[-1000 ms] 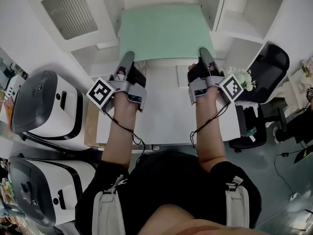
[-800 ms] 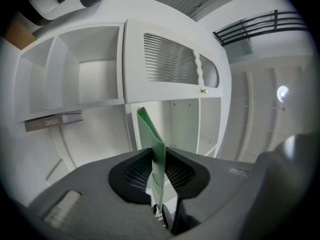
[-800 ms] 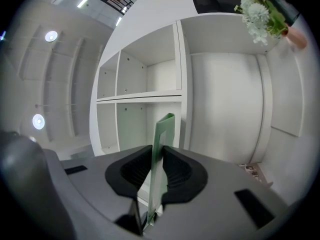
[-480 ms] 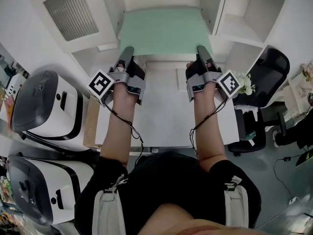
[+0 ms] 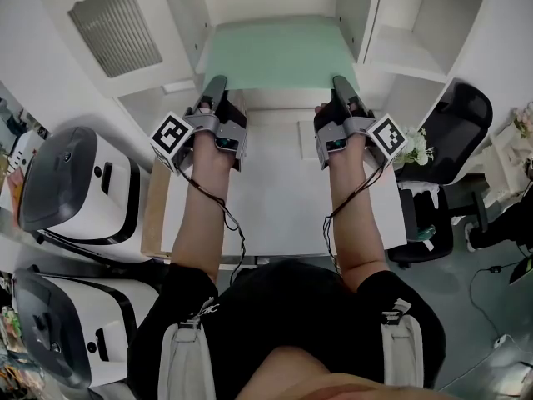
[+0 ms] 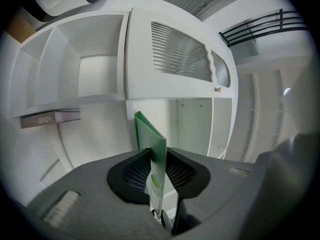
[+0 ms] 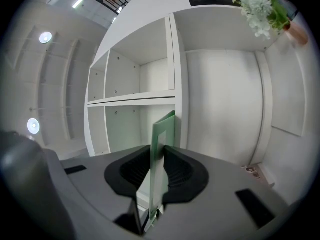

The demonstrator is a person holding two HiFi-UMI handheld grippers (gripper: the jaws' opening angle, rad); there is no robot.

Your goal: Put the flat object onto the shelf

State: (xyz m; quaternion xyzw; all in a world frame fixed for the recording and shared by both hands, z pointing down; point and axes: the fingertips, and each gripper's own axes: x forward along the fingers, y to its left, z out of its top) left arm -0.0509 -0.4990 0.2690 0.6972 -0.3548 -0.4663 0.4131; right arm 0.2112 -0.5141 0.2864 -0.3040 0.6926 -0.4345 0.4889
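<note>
Item: green board [image 5: 279, 52], flat, set into the middle bay of the shelf [image 5: 354, 11] and apparently resting on its floor, with the near edge at the bay's front. Left gripper [image 5: 215, 90]: pads on the board's near-left edge, jaws opening. Right gripper [image 5: 343, 88]: pads on the near-right edge, jaws opening. Step, as judged: release, with placement nearly complete. Next move calls for both pairs of pads to clear the board, then a straight pull back without dragging it out.

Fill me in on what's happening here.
A person holds a green flat sheet by its near edge, one corner in the left gripper, the other in the right gripper. The sheet reaches into the middle bay of the white shelf. Both grippers' jaws are opening, with the sheet's edge between them.
</note>
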